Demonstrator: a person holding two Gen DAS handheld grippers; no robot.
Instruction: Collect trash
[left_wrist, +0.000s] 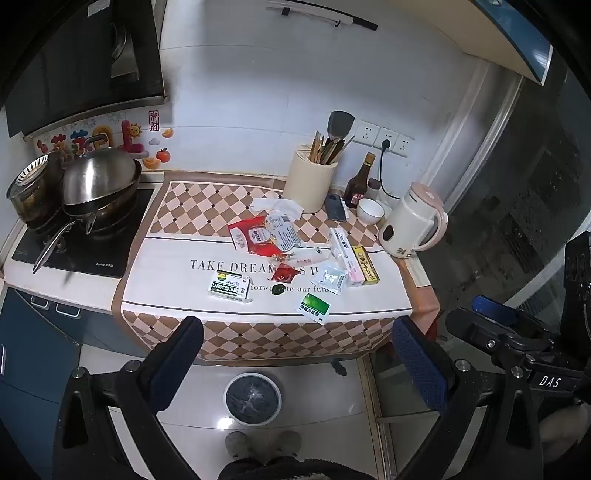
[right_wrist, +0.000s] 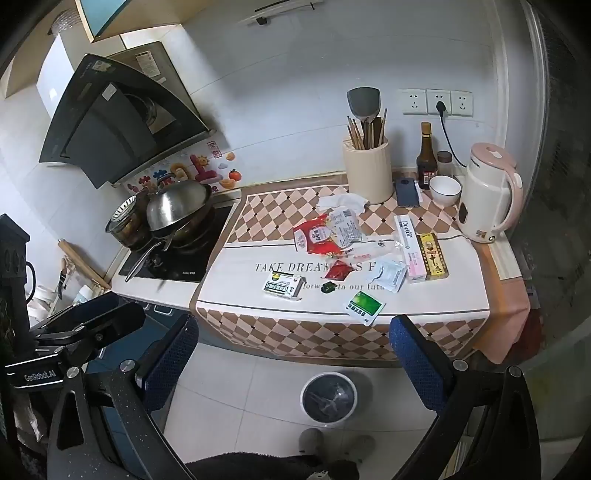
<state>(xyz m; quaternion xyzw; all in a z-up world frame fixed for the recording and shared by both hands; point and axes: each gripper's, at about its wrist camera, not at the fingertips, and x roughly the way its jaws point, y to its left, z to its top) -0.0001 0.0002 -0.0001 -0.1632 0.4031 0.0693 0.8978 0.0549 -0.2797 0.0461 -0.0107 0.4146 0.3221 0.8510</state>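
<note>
Trash lies on the checked cloth on the counter: a red wrapper (left_wrist: 249, 236) (right_wrist: 314, 236), a crumpled white tissue (left_wrist: 277, 206) (right_wrist: 341, 201), a green sachet (left_wrist: 314, 307) (right_wrist: 364, 306), a green-white box (left_wrist: 229, 288) (right_wrist: 283, 285), a small red sachet (left_wrist: 284, 273) (right_wrist: 338, 271) and long boxes (left_wrist: 354, 264) (right_wrist: 421, 253). A bin with a dark liner (left_wrist: 252, 398) (right_wrist: 328, 398) stands on the floor below. My left gripper (left_wrist: 295, 365) and right gripper (right_wrist: 295, 362) are both open and empty, held back from the counter above the floor.
A stove with pans (left_wrist: 92, 192) (right_wrist: 177, 214) is at the left. A utensil holder (left_wrist: 310, 184) (right_wrist: 367, 171), sauce bottle (right_wrist: 426, 157), phone (right_wrist: 407, 192), white bowl (left_wrist: 370, 211) (right_wrist: 445, 190) and kettle (left_wrist: 413, 221) (right_wrist: 489, 194) stand at the back right.
</note>
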